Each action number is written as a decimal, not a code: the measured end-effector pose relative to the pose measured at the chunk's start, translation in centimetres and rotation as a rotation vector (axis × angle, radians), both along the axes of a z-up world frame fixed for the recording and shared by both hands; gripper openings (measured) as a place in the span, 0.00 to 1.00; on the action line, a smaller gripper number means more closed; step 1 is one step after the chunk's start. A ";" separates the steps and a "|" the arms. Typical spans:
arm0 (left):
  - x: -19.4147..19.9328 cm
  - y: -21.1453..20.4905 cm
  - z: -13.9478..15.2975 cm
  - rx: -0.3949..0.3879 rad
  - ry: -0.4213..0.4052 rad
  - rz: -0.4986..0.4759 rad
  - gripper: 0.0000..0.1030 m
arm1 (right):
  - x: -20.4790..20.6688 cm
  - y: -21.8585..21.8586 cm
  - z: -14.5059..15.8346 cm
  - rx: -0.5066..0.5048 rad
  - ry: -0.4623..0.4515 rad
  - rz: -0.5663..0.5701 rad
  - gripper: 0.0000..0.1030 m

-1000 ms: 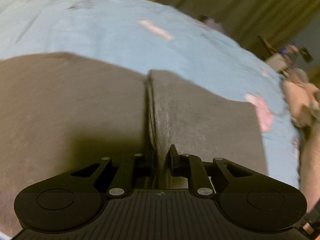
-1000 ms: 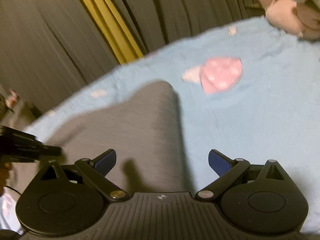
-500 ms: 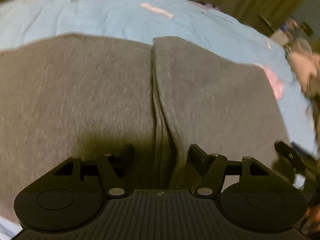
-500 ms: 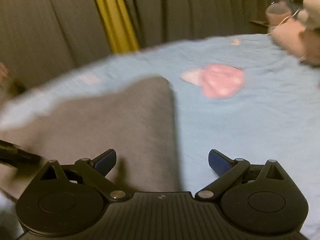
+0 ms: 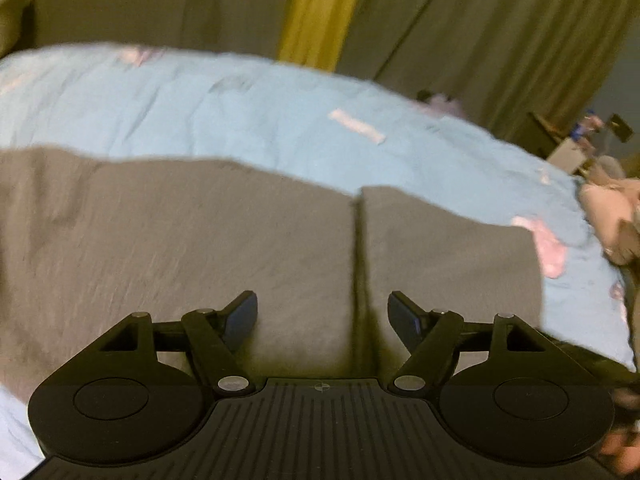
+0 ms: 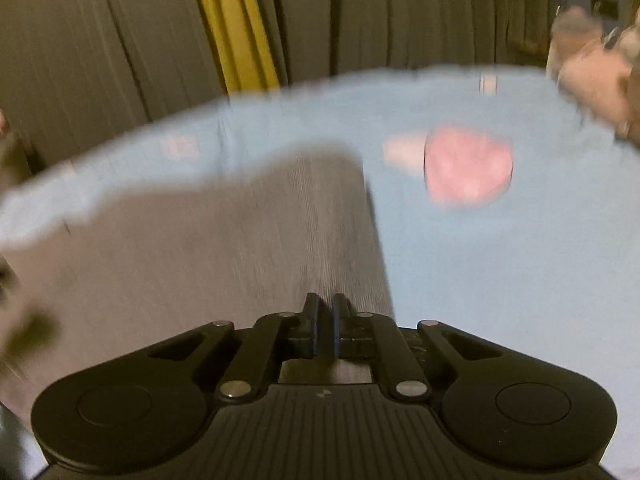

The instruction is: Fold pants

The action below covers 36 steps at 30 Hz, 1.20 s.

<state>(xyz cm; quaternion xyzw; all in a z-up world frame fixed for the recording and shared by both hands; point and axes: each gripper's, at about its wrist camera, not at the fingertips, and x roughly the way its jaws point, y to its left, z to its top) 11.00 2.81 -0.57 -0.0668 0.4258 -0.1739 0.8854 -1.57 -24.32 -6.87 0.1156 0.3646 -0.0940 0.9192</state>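
Observation:
Grey pants (image 5: 200, 240) lie flat on a light blue bedsheet (image 5: 240, 112). A folded flap of them (image 5: 448, 256) lies on the right, its edge forming a seam down the middle. My left gripper (image 5: 323, 316) is open just above the cloth, its fingers either side of that seam, holding nothing. In the right wrist view the pants (image 6: 240, 248) fill the lower left. My right gripper (image 6: 325, 322) is shut over the pants' right edge; whether cloth is pinched between its fingers is hidden.
Olive curtains (image 5: 480, 20) with a yellow strip (image 5: 320, 8) hang behind the bed. A pink patch (image 6: 468, 168) is printed on the sheet right of the pants. A plush toy (image 5: 612, 216) lies at the bed's right edge. Cluttered furniture (image 5: 576, 140) stands beyond it.
My left gripper let go of the folded edge, opened wide and drew back; the flap now lies flat. My right gripper went from open to shut at the pants' right edge.

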 end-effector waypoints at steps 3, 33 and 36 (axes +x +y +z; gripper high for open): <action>-1.1 -2.0 0.1 -0.019 -0.035 -0.063 0.84 | -0.2 0.9 0.1 -0.092 -0.011 0.038 0.05; -3.0 1.2 -3.9 -0.088 0.031 0.233 0.79 | -6.3 4.1 2.8 -0.058 -0.109 0.087 0.13; -3.7 5.6 -1.8 -0.117 -0.079 0.388 0.80 | -5.4 5.3 2.0 -0.067 -0.074 0.173 0.39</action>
